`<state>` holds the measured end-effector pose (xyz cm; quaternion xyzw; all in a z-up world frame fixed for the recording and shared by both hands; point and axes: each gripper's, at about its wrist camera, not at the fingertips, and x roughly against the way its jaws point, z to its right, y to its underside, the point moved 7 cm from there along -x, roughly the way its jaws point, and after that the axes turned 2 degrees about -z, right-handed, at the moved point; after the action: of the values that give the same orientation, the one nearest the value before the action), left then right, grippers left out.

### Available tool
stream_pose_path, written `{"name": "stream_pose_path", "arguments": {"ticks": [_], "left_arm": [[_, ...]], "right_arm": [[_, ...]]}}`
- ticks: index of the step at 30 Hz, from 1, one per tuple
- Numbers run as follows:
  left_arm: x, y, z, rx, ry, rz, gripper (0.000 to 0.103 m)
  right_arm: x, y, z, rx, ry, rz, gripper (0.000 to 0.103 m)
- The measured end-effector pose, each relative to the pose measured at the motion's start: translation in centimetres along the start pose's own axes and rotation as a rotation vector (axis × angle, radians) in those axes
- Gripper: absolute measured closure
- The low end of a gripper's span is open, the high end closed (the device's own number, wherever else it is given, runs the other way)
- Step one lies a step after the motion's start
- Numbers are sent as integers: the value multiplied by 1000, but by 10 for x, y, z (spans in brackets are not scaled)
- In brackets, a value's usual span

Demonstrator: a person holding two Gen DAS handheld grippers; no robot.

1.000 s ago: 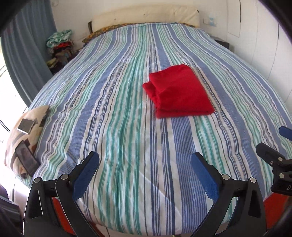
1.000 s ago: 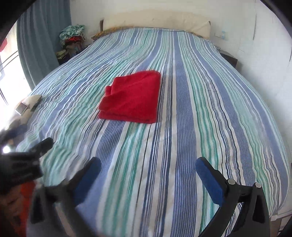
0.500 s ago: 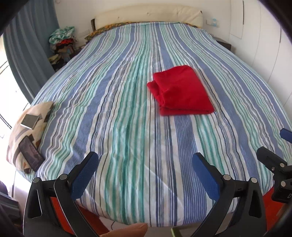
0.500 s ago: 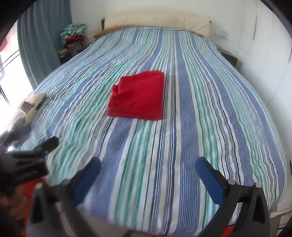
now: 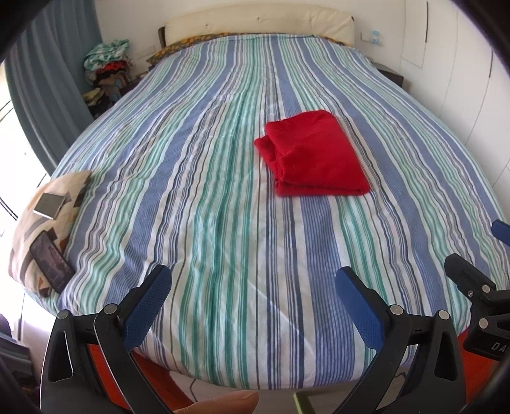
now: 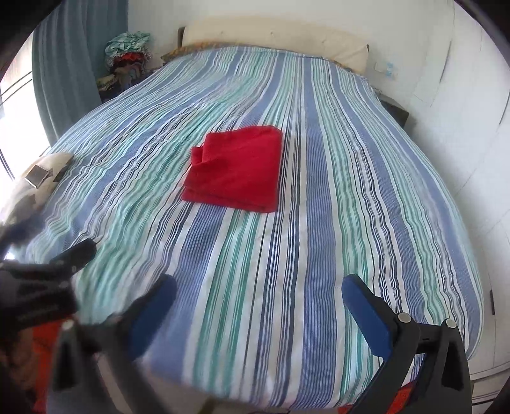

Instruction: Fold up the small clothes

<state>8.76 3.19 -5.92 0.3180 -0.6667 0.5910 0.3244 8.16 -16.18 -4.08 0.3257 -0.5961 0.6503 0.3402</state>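
A bed (image 5: 223, 197) filled most of the room, spread with a cover striped in blue, green and white, with a cream headboard (image 5: 258, 24) against the far wall and a grey-blue curtain (image 5: 47, 95) on the left. A heap of clothes (image 5: 106, 68) was piled by the curtain. Near the left edge of the bed lay a patterned cushion (image 5: 47, 229) carrying what looked like two flat devices.

The red garment (image 5: 314, 159) lay on the cover right of centre, already a neat layered rectangle, well apart from both tools. The left gripper (image 5: 251, 286) hung over the near edge of the bed, fingers spread wide and empty. The right gripper (image 6: 259, 296) stood likewise parted and empty; its left finger was blurred.

Judging by that tidy shape, the folding of this piece looked finished. The next move would probably call for fetching another item, or squaring the loose corner on the garment's left side.
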Motion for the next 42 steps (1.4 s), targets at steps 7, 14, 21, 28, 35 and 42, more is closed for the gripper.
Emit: {"name": "stream_pose_path", "arguments": {"ticks": [7,14,21,28,35,42], "left_arm": [[6,-2,2,-15,-16,19,0],[6,-2,1,-35,-78,20,1],[9,-4,-1,-25,-64,24,1],[14,-6,0,-19,-31,22,1],[22,-10,3,-28,-21,36,1],[24,-10,3,-32,-19,39,1]], "right_arm": [[3,-1,1,1,13,0,1],[8,-3,2,1,28,6,1],[9,-4,2,2,32,0,1],[9,-5,4,6,36,-3,1],[13,-6,2,8,28,-18,1],[19,-8,2,3,25,-11,1]]}}
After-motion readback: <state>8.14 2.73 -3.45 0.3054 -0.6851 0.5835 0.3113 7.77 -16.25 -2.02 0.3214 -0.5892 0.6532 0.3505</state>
